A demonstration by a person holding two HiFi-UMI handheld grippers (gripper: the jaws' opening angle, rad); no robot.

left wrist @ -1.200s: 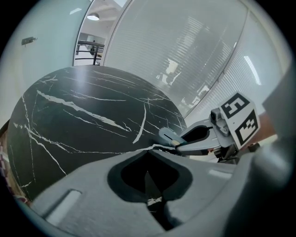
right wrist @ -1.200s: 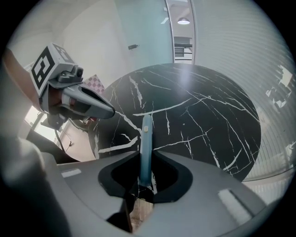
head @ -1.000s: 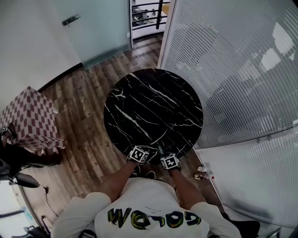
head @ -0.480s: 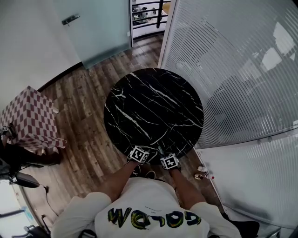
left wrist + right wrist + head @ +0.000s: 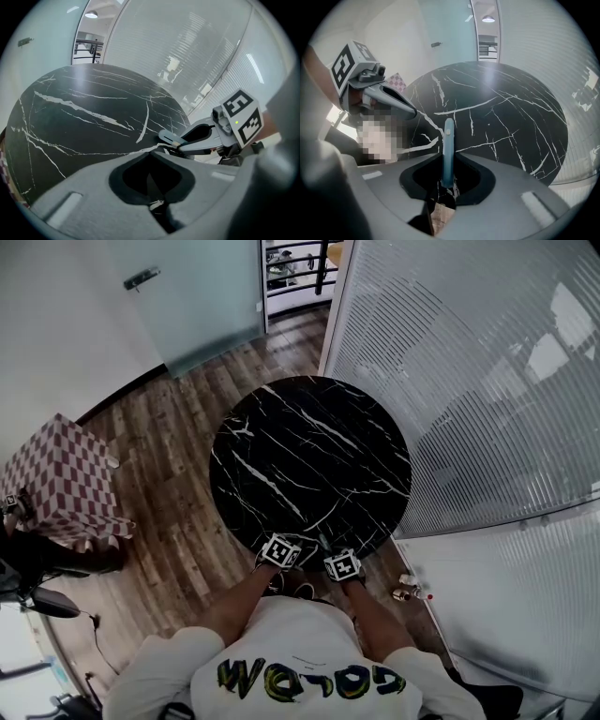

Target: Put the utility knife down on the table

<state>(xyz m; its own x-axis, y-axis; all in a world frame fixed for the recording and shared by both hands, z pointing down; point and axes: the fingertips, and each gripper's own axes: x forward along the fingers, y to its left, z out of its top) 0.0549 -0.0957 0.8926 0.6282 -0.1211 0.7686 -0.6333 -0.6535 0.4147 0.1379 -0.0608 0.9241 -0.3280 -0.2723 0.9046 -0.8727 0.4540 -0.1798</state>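
Observation:
A slim blue utility knife (image 5: 448, 149) stands on edge between the jaws of my right gripper (image 5: 446, 182), which is shut on its rear end. Its tip reaches out over the near edge of the round black marble table (image 5: 309, 460). From the left gripper view, the knife tip (image 5: 169, 138) pokes out of the right gripper's fingers just above the table rim. My left gripper (image 5: 152, 186) is shut with nothing in it. In the head view both grippers, left (image 5: 298, 544) and right (image 5: 328, 549), sit side by side at the table's near edge.
A pink and white checkered box (image 5: 58, 482) stands on the wood floor to the left. A ribbed glass wall (image 5: 469, 381) curves round the table's right side, and a frosted glass door (image 5: 192, 296) is beyond it. Small items (image 5: 409, 592) lie on the floor at the right.

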